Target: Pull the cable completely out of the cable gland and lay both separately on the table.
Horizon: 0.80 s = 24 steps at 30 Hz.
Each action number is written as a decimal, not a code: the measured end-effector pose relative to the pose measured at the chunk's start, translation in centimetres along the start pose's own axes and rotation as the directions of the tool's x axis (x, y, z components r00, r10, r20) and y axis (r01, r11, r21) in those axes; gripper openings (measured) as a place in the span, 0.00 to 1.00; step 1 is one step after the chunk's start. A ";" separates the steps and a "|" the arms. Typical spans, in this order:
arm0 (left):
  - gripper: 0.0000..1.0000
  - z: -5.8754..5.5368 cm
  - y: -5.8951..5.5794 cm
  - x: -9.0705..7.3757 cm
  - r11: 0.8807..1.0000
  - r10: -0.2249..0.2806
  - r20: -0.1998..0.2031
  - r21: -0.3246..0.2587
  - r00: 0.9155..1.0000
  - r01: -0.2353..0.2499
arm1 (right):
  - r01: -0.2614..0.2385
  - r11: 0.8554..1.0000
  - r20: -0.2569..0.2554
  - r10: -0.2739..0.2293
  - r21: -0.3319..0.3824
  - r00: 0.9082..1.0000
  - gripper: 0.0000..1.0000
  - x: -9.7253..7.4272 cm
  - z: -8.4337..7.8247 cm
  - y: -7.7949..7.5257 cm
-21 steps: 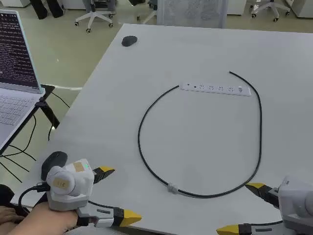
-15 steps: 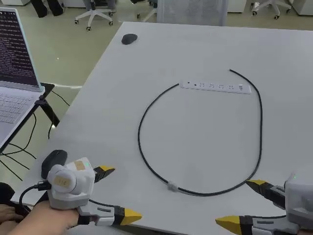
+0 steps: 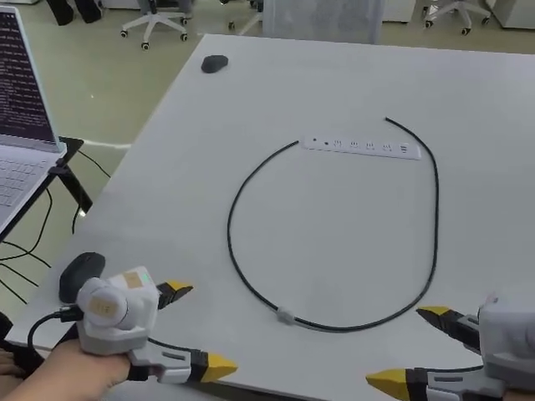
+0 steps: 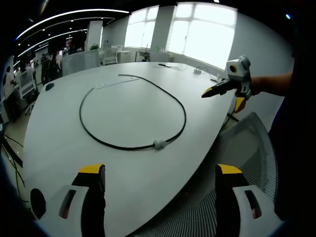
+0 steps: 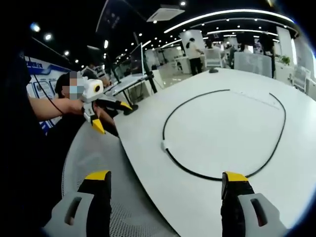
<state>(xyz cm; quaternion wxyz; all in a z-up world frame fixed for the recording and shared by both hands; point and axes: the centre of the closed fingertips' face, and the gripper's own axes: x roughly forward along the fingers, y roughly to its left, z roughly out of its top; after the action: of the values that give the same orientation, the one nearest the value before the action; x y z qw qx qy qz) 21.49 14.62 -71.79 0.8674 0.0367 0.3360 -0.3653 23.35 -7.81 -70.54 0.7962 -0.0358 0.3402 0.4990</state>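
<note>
Head view: the left gripper (image 3: 201, 327) and the right gripper (image 3: 408, 347) both have their jaws spread wide with nothing between them. Each hovers at the table (image 3: 351, 242) edge, one to either side of the cable gland (image 3: 286, 316). The gland is threaded on the black cable (image 3: 230, 225), which loops away from it to a white power strip (image 3: 361, 147). Far left of the gland, the text on the laptop (image 3: 21, 100) screen is too small to read.

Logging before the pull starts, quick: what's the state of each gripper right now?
Left gripper: open, holding nothing.
Right gripper: open, holding nothing.
</note>
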 end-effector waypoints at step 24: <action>0.88 -0.7 -0.4 1.4 0.999 -0.039 -0.013 -0.015 0.999 0.039 | 0.000 0.998 -0.057 -0.003 -0.056 0.998 0.73 5.2 3.4 -1.7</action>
<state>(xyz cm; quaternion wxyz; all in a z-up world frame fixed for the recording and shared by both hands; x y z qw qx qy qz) 21.57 13.74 -73.07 0.8580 0.0260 0.3453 -0.3794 27.84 -3.31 -71.42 0.7853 -0.0727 0.3485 0.5066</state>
